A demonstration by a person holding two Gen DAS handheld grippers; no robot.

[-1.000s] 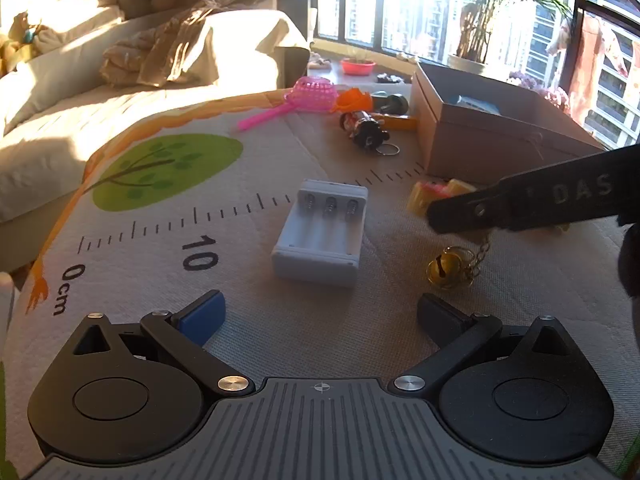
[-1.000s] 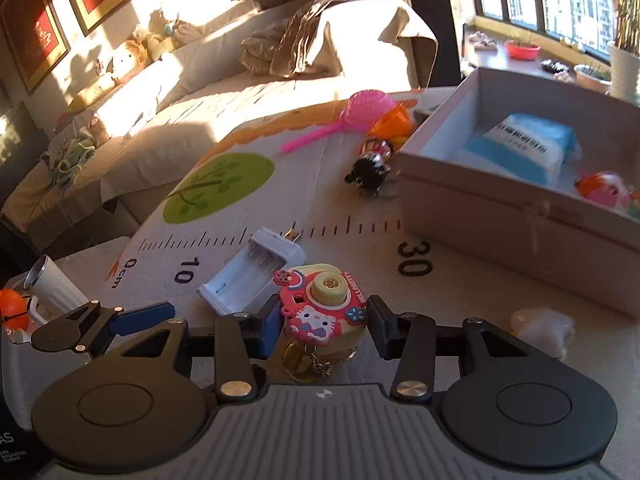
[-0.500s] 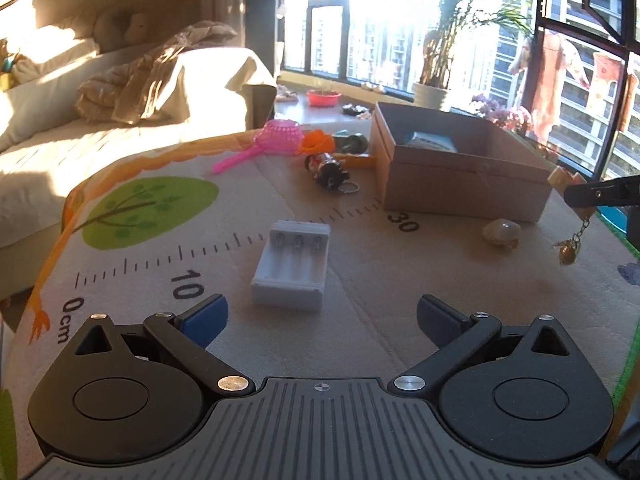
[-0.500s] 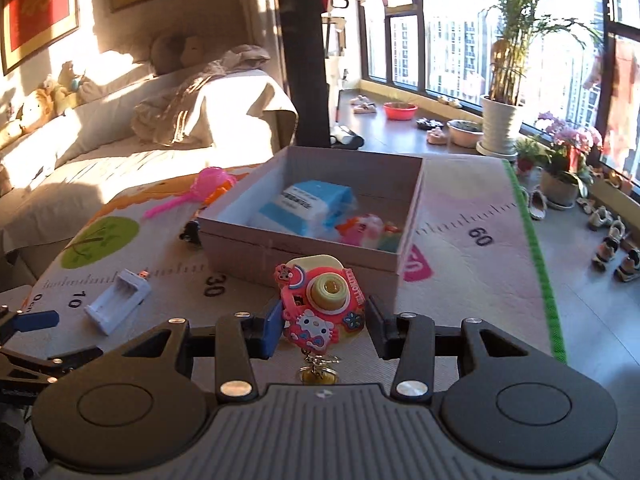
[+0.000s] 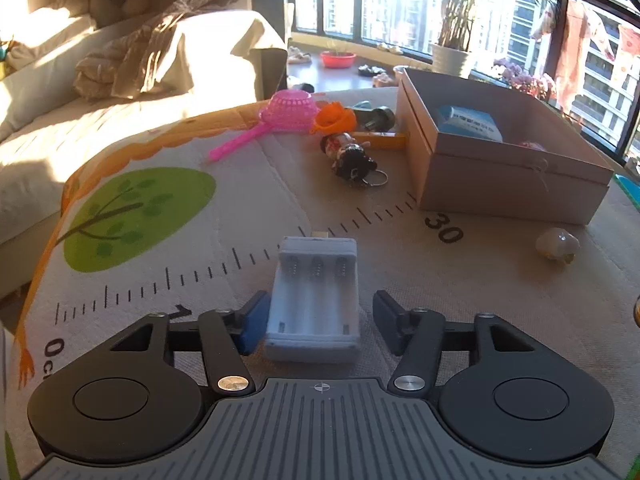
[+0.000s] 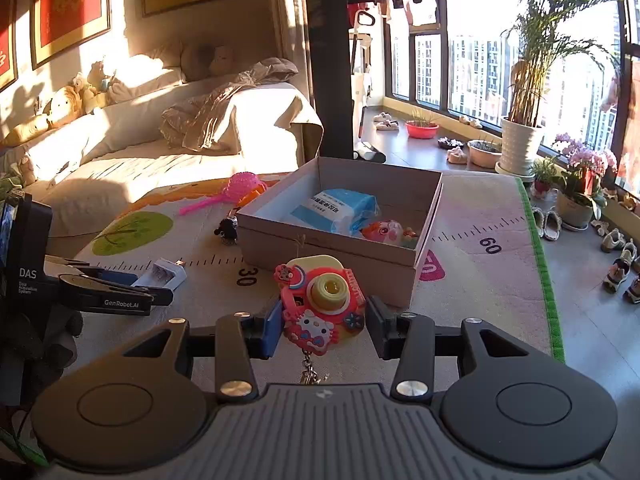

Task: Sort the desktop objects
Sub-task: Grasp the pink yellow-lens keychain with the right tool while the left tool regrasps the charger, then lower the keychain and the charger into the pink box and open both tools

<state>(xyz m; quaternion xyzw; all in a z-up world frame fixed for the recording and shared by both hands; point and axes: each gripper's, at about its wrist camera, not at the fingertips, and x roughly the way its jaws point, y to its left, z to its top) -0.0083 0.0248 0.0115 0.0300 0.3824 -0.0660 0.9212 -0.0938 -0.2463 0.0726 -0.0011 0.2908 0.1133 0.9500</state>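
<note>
A ruler-print mat (image 5: 168, 240) covers the surface — on it lie a white battery charger (image 5: 314, 304), cardboard box (image 5: 508, 184), pink strainer (image 5: 280, 116), dark keychain figure (image 5: 350, 156) and pale trinket (image 5: 558, 243).

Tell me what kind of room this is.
Probably a home living room in a high-rise flat: a covered sofa with stuffed toys, framed wall pictures, and big windows facing tower blocks.

Mat (image 5: 400, 256), ruler print, left wrist view: "30" right of centre, "0c" at lower left edge.
Mat, right wrist view: "30", "60".
Left gripper (image 6: 160, 294), left edge: "DAS", "GenRobot.AI".
</note>
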